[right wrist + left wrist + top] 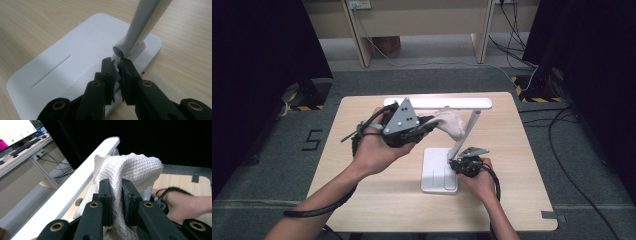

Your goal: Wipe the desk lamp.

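Two black grippers are seen: the left gripper (424, 125) is topped by a grey three-cornered plate with dark screws, brass-ringed holes are set in the jaws, and thick black cables are trailed.

The cloth (125, 170) is white with a fine waffle weave of small diamonds. The lamp (439, 170) is plain white all over: base, stem and long head, with a thin grey groove in the base. The desk (377, 195) is pale wood with a light grain. Both grippers, left (116, 202) and right (117, 77), are black, with brass-coloured rivets; the left carries a grey plate with dark dots. The floor (592, 165) is grey carpet, with yellow-and-black striped tape and what looks like a black "5".
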Demonstrator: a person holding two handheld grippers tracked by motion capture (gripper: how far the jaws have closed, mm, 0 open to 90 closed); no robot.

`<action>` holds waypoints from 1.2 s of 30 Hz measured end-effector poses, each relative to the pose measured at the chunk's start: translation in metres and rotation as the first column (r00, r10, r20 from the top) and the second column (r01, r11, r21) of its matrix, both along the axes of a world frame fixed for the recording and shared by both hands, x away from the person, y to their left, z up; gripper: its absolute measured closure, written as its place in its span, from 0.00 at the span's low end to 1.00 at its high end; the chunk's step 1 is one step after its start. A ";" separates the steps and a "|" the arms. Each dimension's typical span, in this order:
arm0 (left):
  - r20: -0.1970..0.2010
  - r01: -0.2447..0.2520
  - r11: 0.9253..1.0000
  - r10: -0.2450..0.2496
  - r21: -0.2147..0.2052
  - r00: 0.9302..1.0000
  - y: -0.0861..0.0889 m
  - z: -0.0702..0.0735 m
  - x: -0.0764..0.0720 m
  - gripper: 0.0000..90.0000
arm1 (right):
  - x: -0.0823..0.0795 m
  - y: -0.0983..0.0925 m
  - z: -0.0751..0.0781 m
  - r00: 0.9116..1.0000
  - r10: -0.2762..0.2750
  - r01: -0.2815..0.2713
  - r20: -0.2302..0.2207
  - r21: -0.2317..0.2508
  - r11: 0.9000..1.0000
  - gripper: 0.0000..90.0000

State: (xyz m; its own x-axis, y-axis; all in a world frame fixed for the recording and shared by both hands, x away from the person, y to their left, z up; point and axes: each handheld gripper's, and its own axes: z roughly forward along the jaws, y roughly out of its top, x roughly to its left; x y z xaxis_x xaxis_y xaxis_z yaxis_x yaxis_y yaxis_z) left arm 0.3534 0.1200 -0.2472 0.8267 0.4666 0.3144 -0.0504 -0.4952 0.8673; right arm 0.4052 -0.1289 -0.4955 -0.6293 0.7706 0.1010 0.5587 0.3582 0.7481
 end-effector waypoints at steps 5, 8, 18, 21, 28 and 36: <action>0.005 -0.029 1.000 0.029 -0.004 1.000 0.024 -0.007 -0.005 0.88 | 0.000 0.000 0.000 1.000 0.000 0.000 -0.002 0.004 1.000 0.91; 0.009 -0.045 0.999 0.045 -0.007 0.999 0.035 -0.010 -0.008 0.88 | 0.000 0.000 0.000 1.000 0.001 -0.001 -0.001 0.002 1.000 0.91; 0.010 -0.097 0.995 0.098 -0.036 0.995 0.065 -0.018 -0.015 0.88 | 0.000 0.000 0.000 1.000 -0.001 0.001 -0.003 0.002 1.000 0.91; 0.003 -0.117 0.992 0.118 -0.045 0.993 0.074 -0.023 -0.015 0.88 | 0.000 0.000 0.000 1.000 0.001 -0.001 -0.002 0.001 1.000 0.91; 0.001 -0.188 0.981 0.188 -0.043 0.982 0.093 -0.031 -0.011 0.88 | 0.001 0.000 0.000 1.000 0.003 -0.003 -0.001 0.001 1.000 0.91; -0.019 -0.259 0.961 0.259 -0.100 0.966 0.119 -0.049 0.001 0.88 | 0.000 0.000 0.000 1.000 0.001 -0.001 -0.002 0.001 1.000 0.91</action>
State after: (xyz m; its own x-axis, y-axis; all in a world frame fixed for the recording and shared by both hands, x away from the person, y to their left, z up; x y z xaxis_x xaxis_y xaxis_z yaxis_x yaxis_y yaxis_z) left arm 0.3542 0.2385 -0.2957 0.6749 0.6942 0.2504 0.0730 -0.4004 0.9134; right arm 0.4054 -0.1287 -0.4954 -0.6299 0.7698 0.1032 0.5599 0.3580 0.7473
